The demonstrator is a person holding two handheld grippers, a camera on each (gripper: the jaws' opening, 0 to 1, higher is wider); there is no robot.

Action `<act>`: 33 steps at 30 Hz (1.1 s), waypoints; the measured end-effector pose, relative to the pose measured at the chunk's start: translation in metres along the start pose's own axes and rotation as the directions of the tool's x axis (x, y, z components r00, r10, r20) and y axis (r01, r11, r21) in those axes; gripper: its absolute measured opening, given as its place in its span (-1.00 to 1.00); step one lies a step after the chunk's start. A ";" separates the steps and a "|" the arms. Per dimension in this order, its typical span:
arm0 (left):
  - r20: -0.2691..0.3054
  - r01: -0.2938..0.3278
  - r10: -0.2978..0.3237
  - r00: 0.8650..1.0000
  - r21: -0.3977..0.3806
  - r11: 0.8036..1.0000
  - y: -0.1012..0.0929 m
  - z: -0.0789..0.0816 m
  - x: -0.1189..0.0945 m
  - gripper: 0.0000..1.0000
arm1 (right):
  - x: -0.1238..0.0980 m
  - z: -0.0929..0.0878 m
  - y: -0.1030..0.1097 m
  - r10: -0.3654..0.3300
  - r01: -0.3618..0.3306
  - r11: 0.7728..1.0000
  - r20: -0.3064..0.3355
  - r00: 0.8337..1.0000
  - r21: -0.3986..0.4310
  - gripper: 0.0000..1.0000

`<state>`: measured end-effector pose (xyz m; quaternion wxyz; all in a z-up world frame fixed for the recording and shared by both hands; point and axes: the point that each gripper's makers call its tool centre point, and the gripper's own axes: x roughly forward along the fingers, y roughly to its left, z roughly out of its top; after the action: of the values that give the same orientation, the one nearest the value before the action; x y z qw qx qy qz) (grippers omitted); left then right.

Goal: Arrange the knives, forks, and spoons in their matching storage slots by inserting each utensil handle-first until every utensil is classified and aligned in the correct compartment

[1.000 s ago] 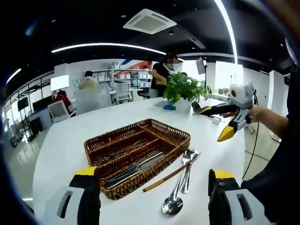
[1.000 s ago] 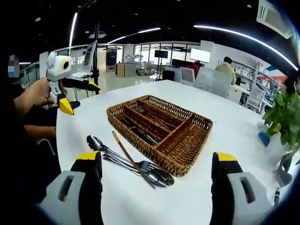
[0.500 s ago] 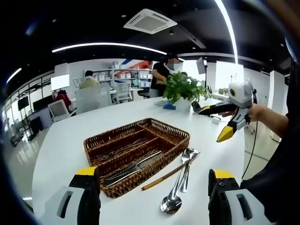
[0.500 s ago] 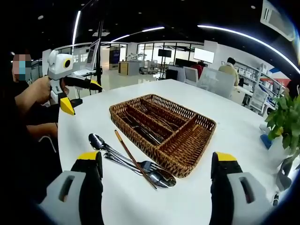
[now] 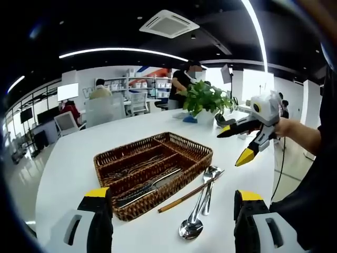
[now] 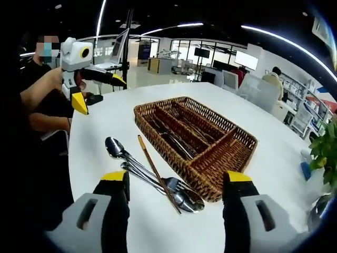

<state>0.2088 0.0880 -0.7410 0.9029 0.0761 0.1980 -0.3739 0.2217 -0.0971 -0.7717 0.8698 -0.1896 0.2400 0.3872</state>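
Two grippers are held above a white worktop (image 5: 68,168), each with its jaws spread wide and nothing between them. In the left gripper view, the left gripper (image 5: 171,224) is seen from behind, its yellow-tipped jaws rising at the bottom, and a wicker tray (image 5: 196,150) lies ahead of it and slightly to the left. The tray is divided into long compartments, and cutlery is seen lying in them, though the pieces cannot be told apart at this size. Just beside the tray's near right edge, between the jaws and ahead of them, spoons (image 5: 192,224) are laid on the worktop with their bowls toward the gripper, and a brown stick (image 5: 181,199) is laid alongside them, close against the tray wall. The right gripper (image 5: 241,142) is seen farther off to the right, held in a hand (image 5: 287,128) above the worktop edge, its jaws parted. A potted plant (image 5: 205,100) is stood beyond the tray. In the right gripper view, the right gripper (image 6: 176,179) is seen from behind with the tray directly ahead; the spoons and a fork (image 6: 176,184) are laid just before its left jaw, crossed by the stick. The left gripper is seen far to the left there, with its jaws apart.
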 end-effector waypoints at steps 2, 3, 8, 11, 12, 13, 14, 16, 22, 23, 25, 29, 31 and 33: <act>-0.001 -0.004 0.004 1.000 -0.001 1.000 0.001 0.000 0.000 0.99 | 0.005 -0.002 0.000 0.008 -0.008 1.000 -0.005 1.000 -0.008 0.39; -0.001 -0.005 0.005 1.000 -0.001 1.000 0.001 -0.001 0.001 0.99 | 0.006 -0.003 0.001 0.013 -0.013 1.000 -0.013 1.000 -0.014 0.35; -0.002 -0.008 0.008 1.000 -0.003 1.000 0.001 -0.001 0.002 0.99 | 0.016 -0.006 0.006 0.048 -0.049 0.998 -0.024 0.999 -0.026 0.22; -0.004 -0.014 0.014 1.000 -0.003 1.000 0.000 -0.001 0.003 0.99 | 0.023 -0.007 0.009 0.066 -0.067 0.997 -0.031 0.997 -0.040 0.12; -0.004 -0.014 0.014 1.000 -0.004 1.000 0.000 -0.001 0.003 0.99 | 0.025 -0.007 0.010 0.074 -0.075 0.996 -0.030 0.997 -0.041 0.10; -0.004 -0.014 0.014 1.000 -0.004 1.000 0.000 -0.001 0.003 0.99 | 0.027 -0.008 0.011 0.086 -0.087 0.995 -0.036 0.996 -0.041 0.08; -0.005 -0.014 0.014 1.000 -0.003 1.000 0.000 -0.001 0.004 0.99 | 0.029 -0.009 0.012 0.091 -0.093 0.995 -0.040 0.995 -0.045 0.04; -0.008 -0.012 0.012 1.000 -0.002 1.000 -0.001 -0.002 0.005 0.99 | 0.033 -0.009 0.013 0.100 -0.103 0.993 -0.046 0.994 -0.054 -0.02; -0.012 -0.004 0.004 1.000 0.008 1.000 -0.007 -0.001 0.006 0.99 | 0.046 -0.012 0.015 0.129 -0.135 0.988 -0.073 0.989 -0.077 -0.16; -0.012 -0.004 0.004 1.000 0.009 1.000 -0.007 -0.001 0.006 0.99 | 0.047 -0.014 0.016 0.138 -0.144 0.987 -0.083 0.987 -0.073 -0.18; -0.013 -0.004 0.004 1.000 0.009 1.000 -0.009 0.000 0.006 0.99 | 0.052 -0.016 0.017 0.153 -0.162 0.983 -0.096 0.984 -0.090 -0.25; -0.021 -0.002 0.002 1.000 0.012 1.000 -0.011 -0.003 0.006 0.99 | 0.059 -0.020 0.020 0.181 -0.195 0.974 -0.119 0.976 -0.112 -0.35; -0.028 -0.002 0.003 1.000 0.013 1.000 -0.012 -0.006 0.005 0.99 | 0.062 -0.023 0.021 0.192 -0.210 0.969 -0.135 0.972 -0.131 -0.42; -0.032 -0.004 0.004 0.999 0.012 1.000 -0.012 -0.007 0.004 0.99 | 0.065 -0.026 0.023 0.201 -0.222 0.965 -0.148 0.968 -0.138 -0.48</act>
<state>0.2008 0.0786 -0.7493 0.8999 0.0881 0.2100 -0.3720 0.2354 -0.0584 -0.8333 0.7883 -0.2548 0.2857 0.4817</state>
